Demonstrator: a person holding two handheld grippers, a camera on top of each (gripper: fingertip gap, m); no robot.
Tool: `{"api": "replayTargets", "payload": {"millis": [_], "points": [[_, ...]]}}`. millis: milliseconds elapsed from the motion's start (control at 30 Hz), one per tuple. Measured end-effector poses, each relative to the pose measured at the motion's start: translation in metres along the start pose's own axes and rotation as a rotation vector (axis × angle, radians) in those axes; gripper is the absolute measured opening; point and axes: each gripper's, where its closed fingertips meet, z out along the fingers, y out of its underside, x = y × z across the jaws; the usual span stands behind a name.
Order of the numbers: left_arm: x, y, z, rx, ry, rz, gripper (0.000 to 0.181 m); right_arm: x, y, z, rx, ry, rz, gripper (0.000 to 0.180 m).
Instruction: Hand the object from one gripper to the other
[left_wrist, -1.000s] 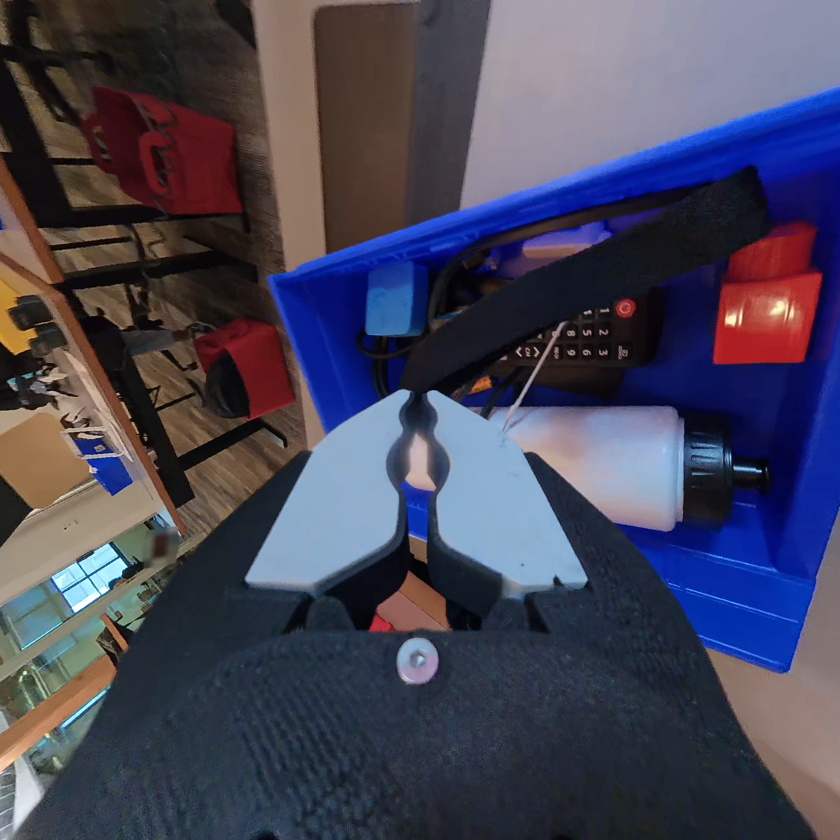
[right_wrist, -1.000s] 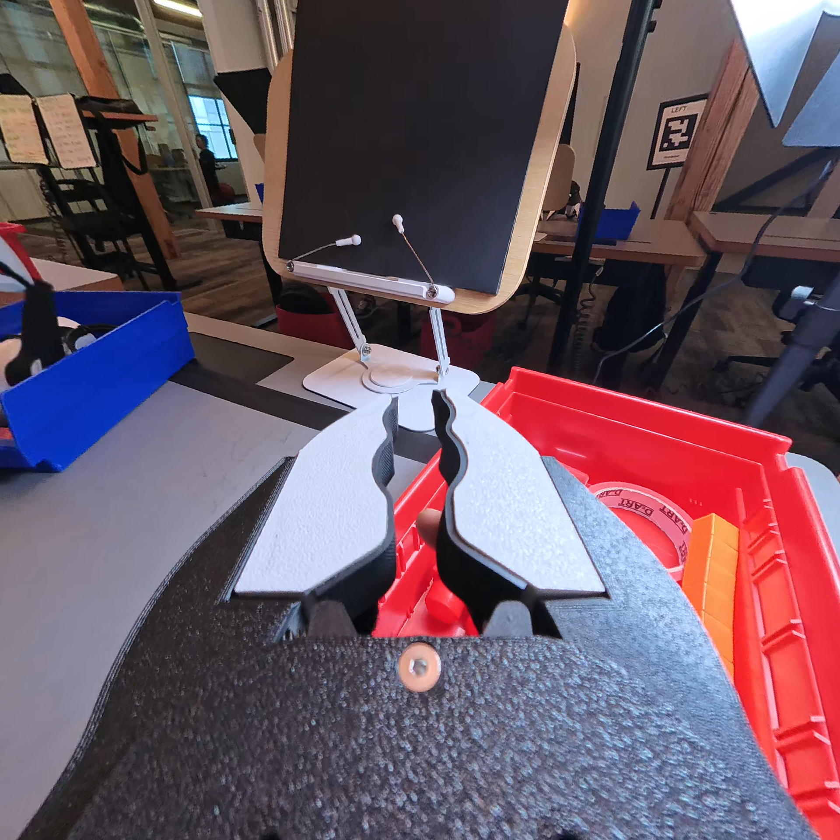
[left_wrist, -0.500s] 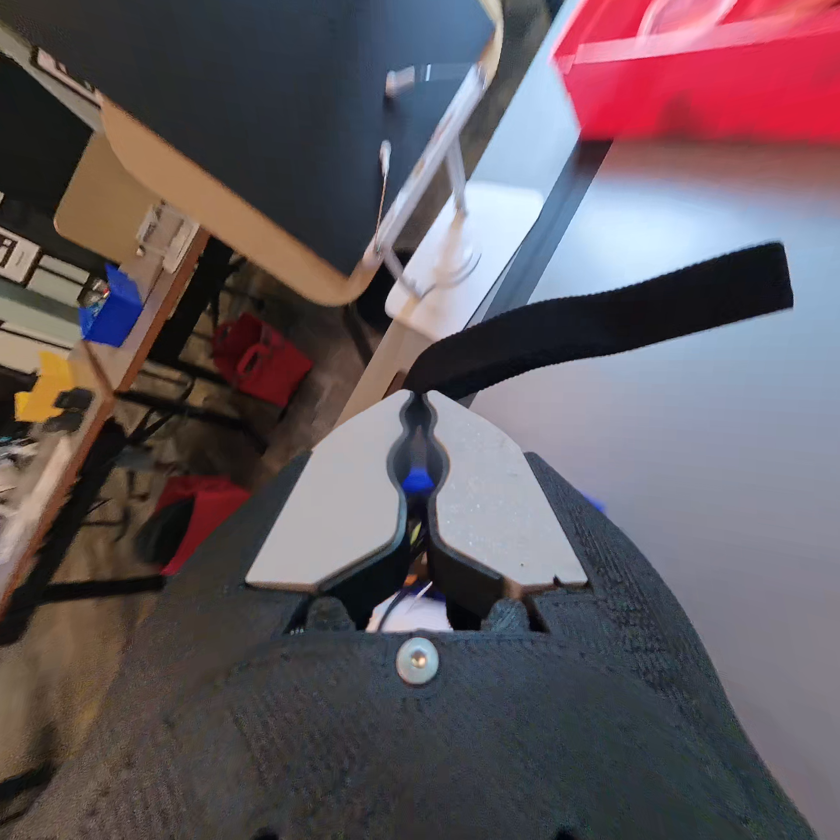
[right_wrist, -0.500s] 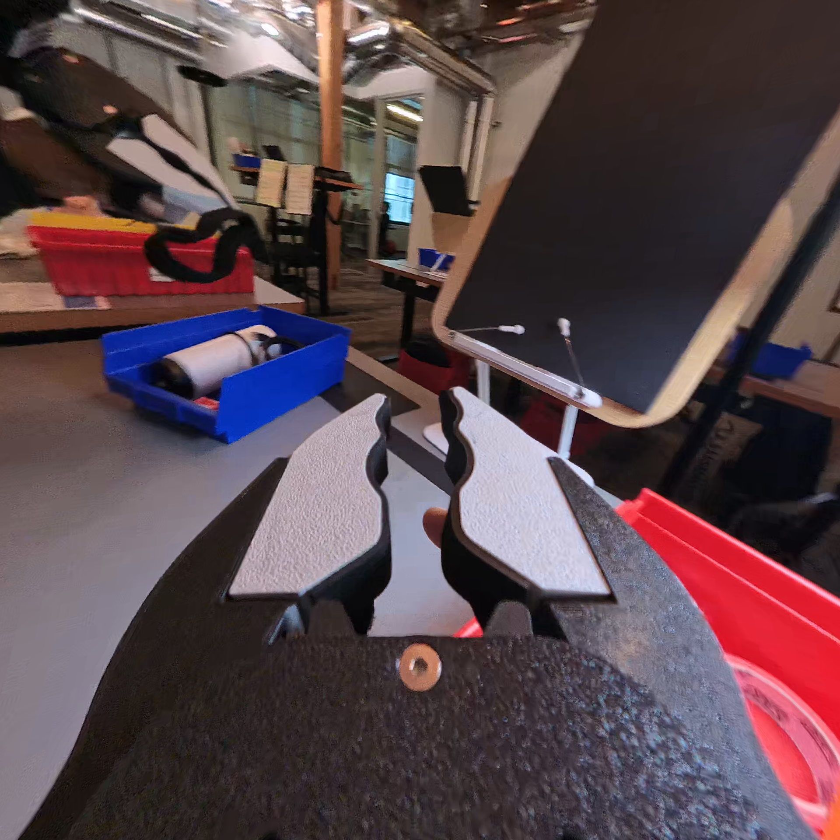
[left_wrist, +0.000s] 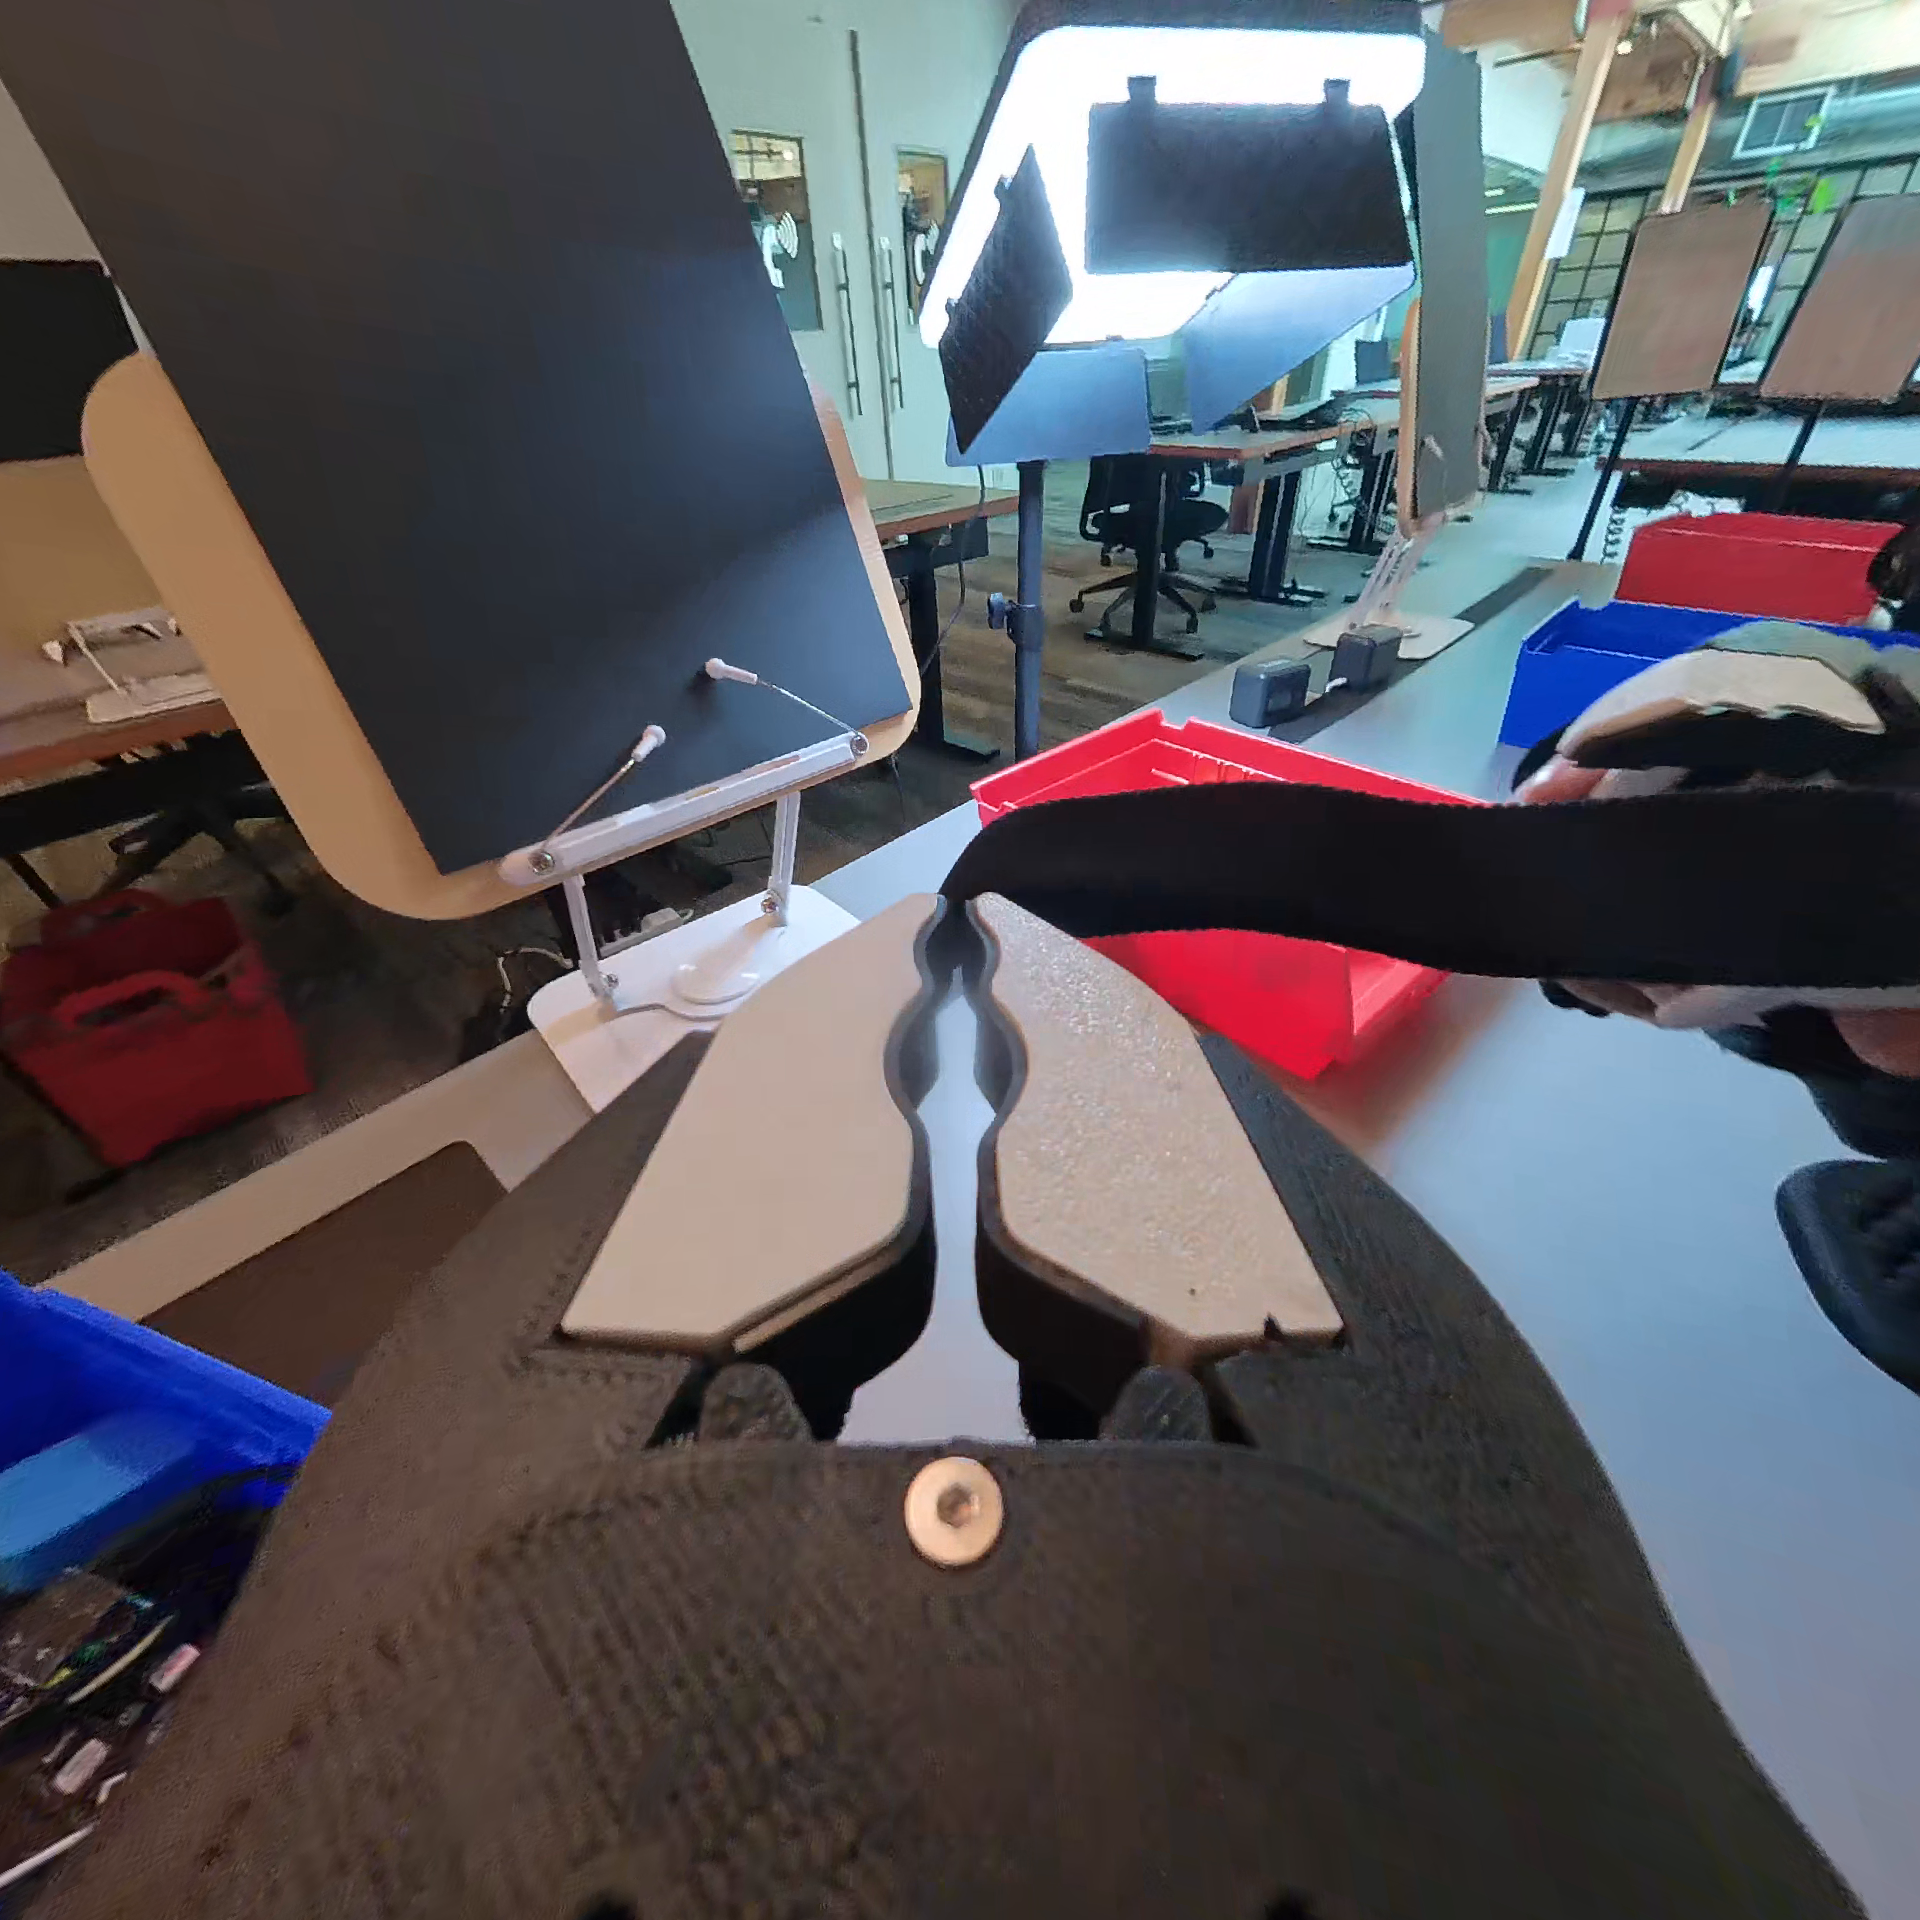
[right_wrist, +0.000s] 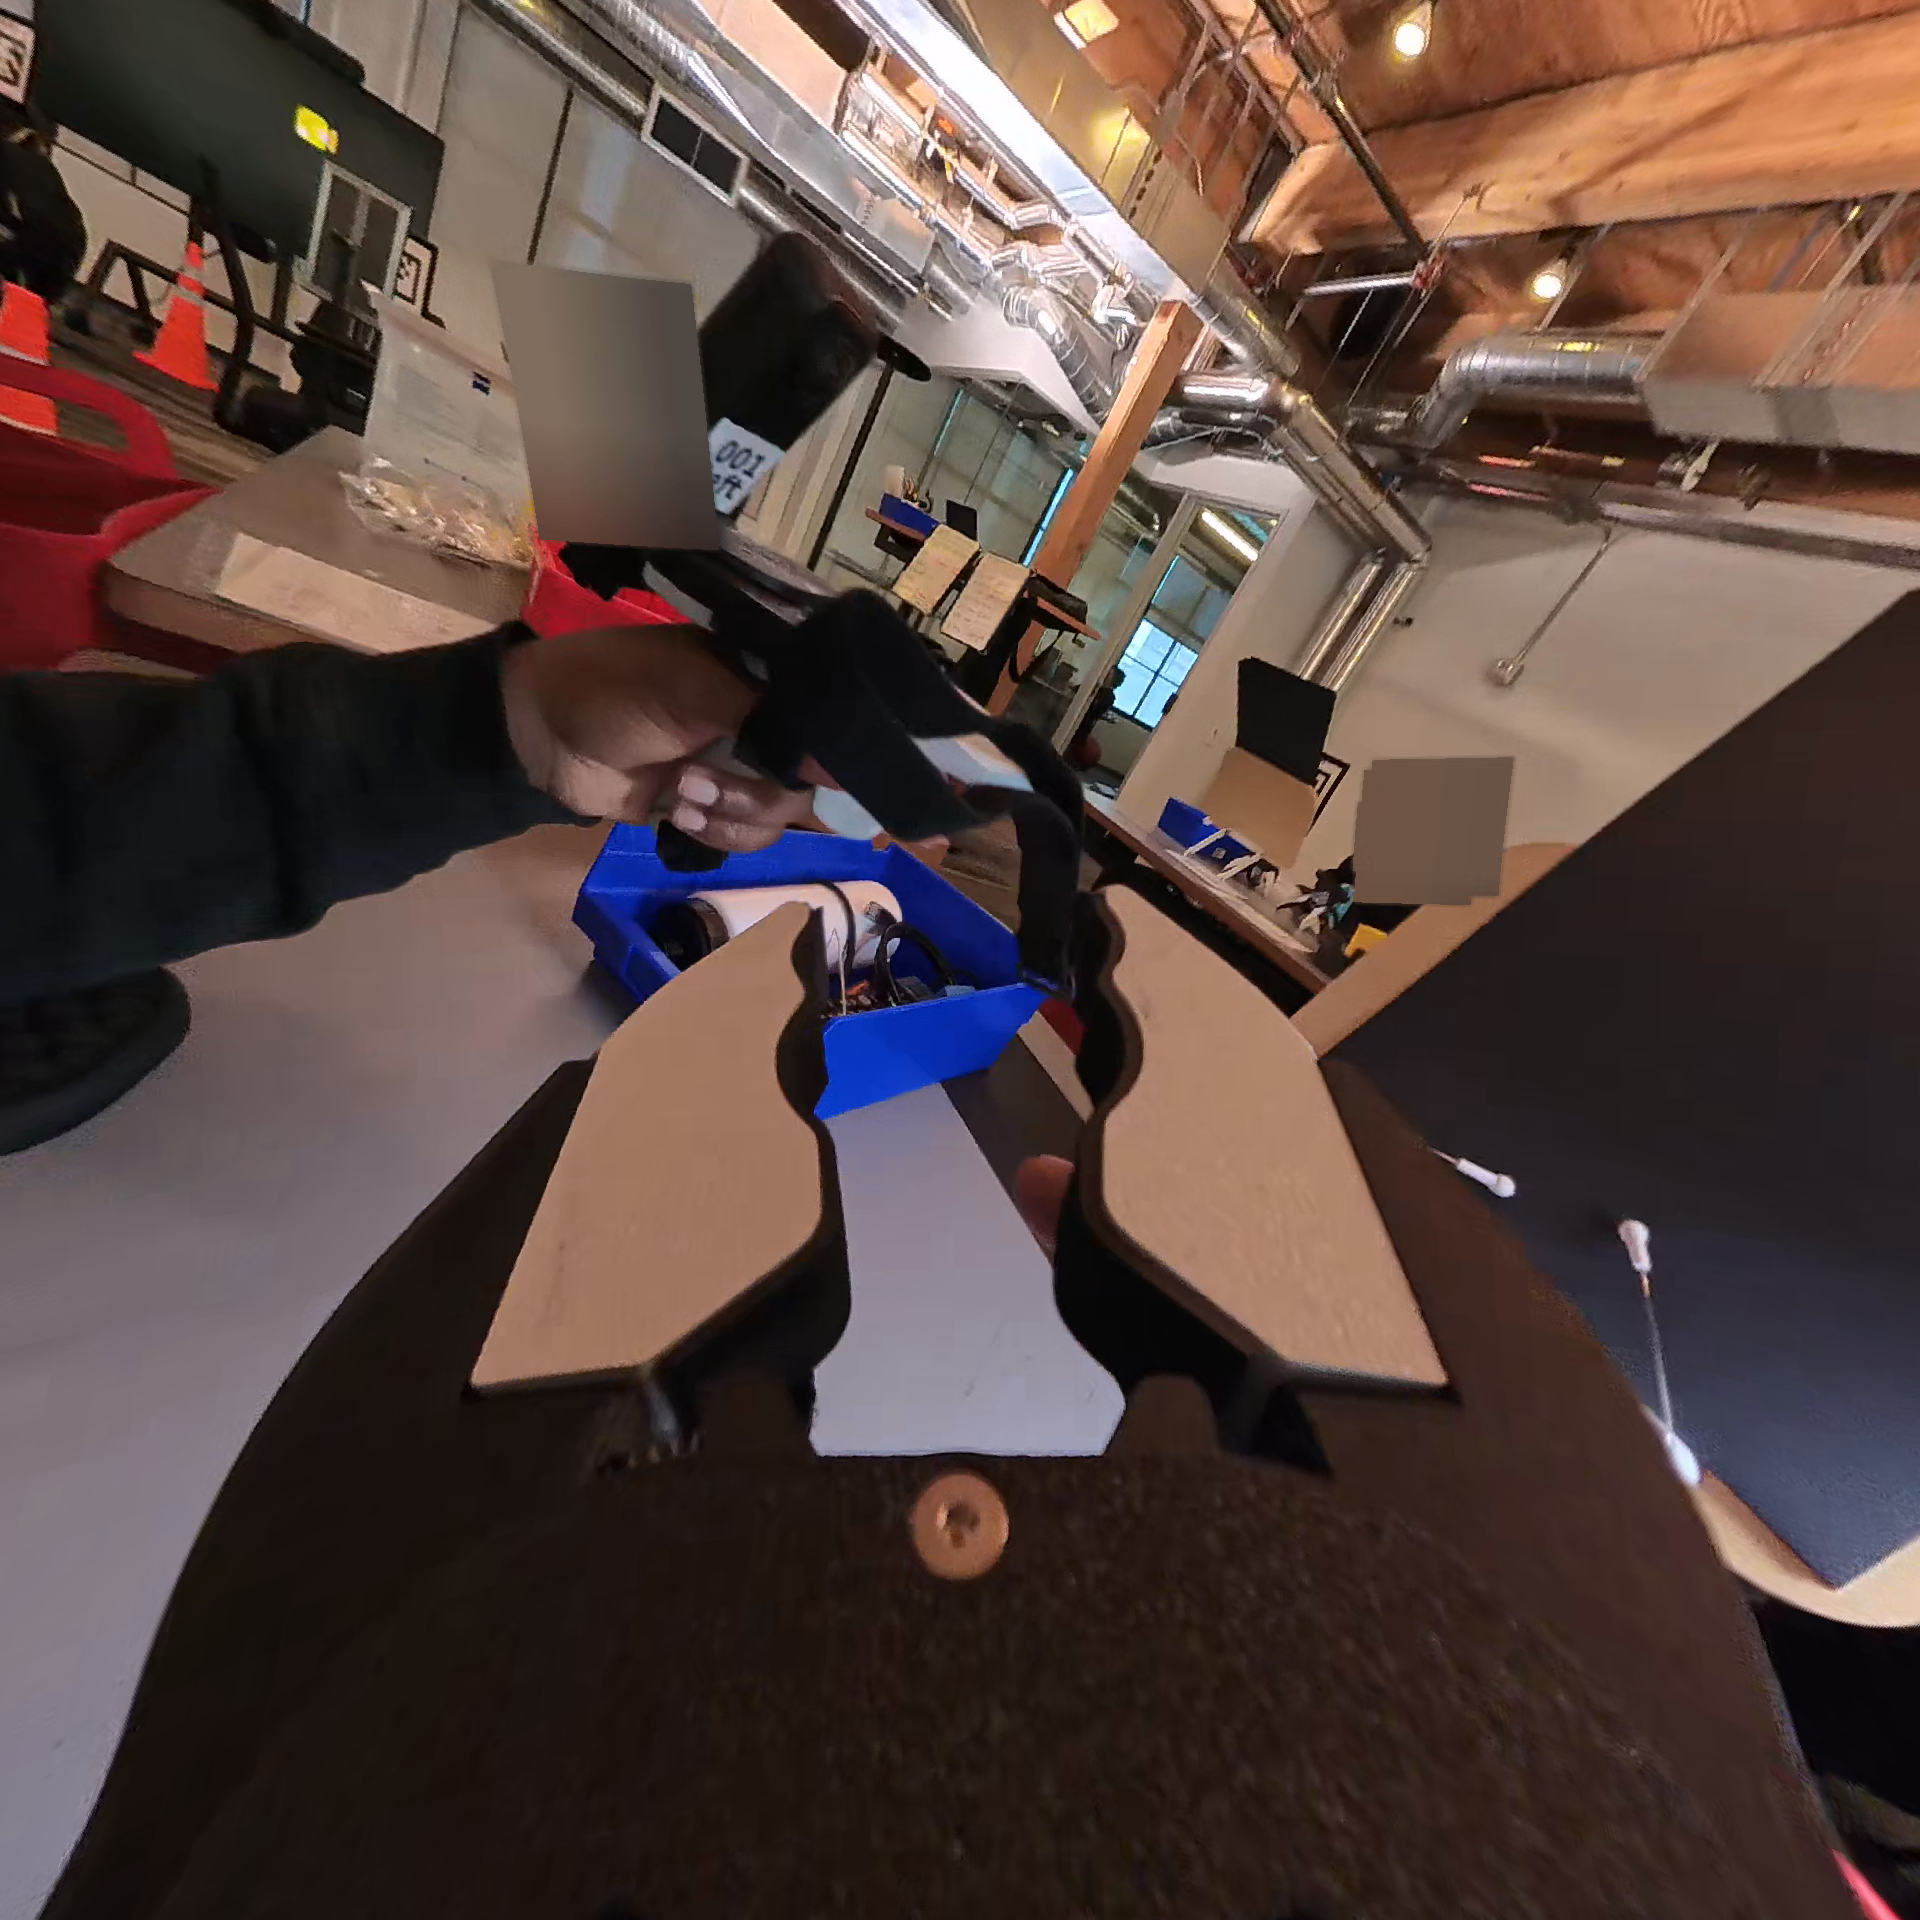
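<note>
Above the grey table, left tool pinching black strap, right tool wide apart around its free end

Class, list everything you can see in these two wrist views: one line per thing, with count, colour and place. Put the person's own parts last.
Strap: one, black, pinched at the left jaws' tips, its free end between the right jaws.
Bin: one, red, on the table behind the strap.
Bin: one, blue, on the table, holding a white bottle and cables.
Board on stand: one, black, at the table's far edge.
Table: one, grey.
Left gripper: shut on the strap.
Right gripper: open.
Hand: one, holding the left gripper.
</note>
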Motion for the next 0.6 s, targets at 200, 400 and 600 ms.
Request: {"api": "replayTargets", "payload": {"millis": [200,400,600], "points": [[0.006,0.031,0.017,-0.077,-0.019,0.041,0.001,-0.019,0.018,0.021,-0.063,0.014,-0.074,0.047],[0.015,0.056,0.036,-0.151,-0.008,0.090,0.001,-0.016,0.053,0.024,-0.221,0.031,-0.051,0.017],[0.017,0.057,0.033,-0.151,0.030,0.060,0.001,-0.021,0.055,0.013,-0.230,-0.142,0.190,0.014]]}}
